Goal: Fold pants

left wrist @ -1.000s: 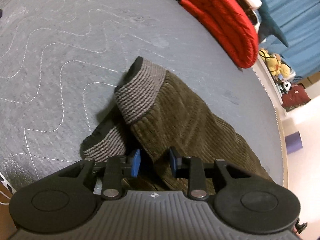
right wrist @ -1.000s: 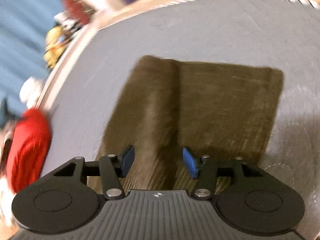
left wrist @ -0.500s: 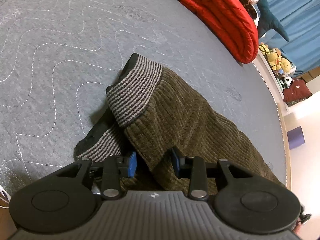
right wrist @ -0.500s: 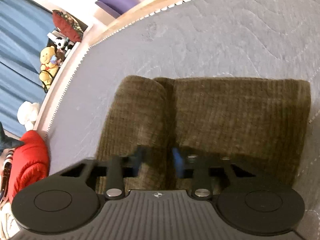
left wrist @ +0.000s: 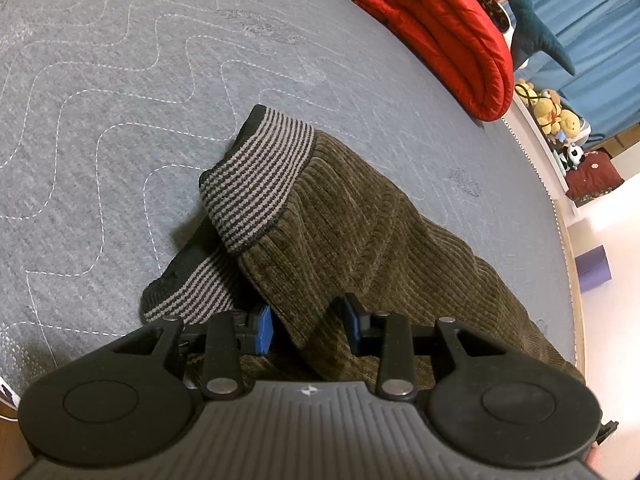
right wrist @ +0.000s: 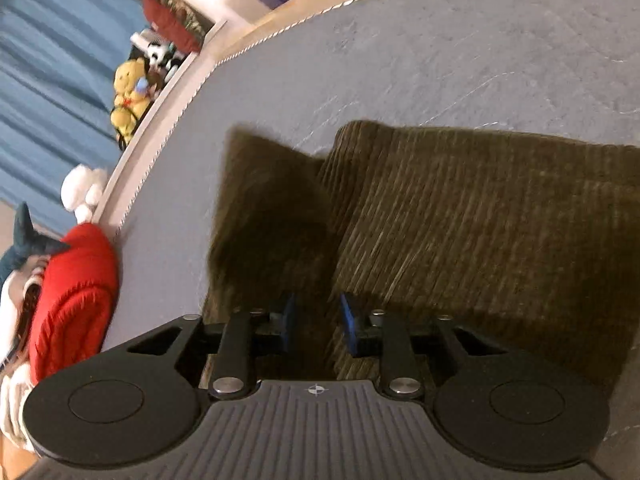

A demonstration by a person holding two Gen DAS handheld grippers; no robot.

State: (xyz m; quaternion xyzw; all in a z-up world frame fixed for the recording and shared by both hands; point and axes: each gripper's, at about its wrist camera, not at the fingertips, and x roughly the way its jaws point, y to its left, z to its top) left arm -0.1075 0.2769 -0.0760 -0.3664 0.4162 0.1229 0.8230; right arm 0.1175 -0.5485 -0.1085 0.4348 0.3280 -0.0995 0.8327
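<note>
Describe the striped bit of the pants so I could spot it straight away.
Start at the grey quilted mattress, where olive-brown corduroy pants lie bunched. At their end farthest from the red folded quilt sits the ribbed waistband. It alone has thin grey and black stripes, unlike the plain corduroy.

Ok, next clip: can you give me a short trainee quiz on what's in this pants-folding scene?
1. The pants lie on: A) a wooden floor, B) a grey quilted mattress, C) a table.
2. True or false: the red quilt covers the pants.
3. Fill in: the upper cuff is a ___ knit, grey and black.

Key: 1 B; 2 false, it lies apart at the mattress edge; 3 striped.
</note>
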